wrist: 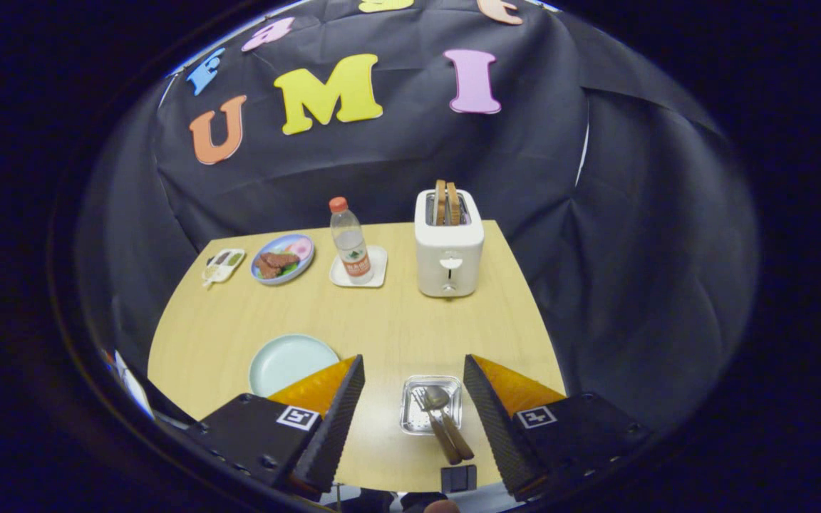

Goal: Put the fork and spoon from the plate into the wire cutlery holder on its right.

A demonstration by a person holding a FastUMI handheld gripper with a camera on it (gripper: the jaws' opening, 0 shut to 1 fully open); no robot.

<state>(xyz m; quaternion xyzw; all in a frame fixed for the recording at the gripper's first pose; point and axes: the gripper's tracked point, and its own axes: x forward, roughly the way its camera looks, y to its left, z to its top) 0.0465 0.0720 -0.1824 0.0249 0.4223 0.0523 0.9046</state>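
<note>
The gripper (414,370) is held above the near edge of the wooden table (396,320), its two fingers spread wide apart with nothing between the pads. Down in the gap between the fingers stands the wire cutlery holder (431,405), a small square silvery basket seen from above. The fork (430,420) and the spoon (446,417) both sit inside it side by side, heads in the basket and brown handles leaning out over its near rim toward the gripper, the fork on the left and the spoon on the right. Just beyond the left finger, to the left of the holder, lies the plate (289,362), pale green and bare, partly hidden by that finger. Farther back, across a stretch of tabletop, a white toaster (448,246) stands on the right with two slices of toast (446,203) upright in its slots. Left of it a clear water bottle (350,242) with an orange cap stands on a small white square tray (375,274). Farther left is a blue-rimmed dish of food (283,258), and at the far left corner a small white sauce tray (224,265).
</note>
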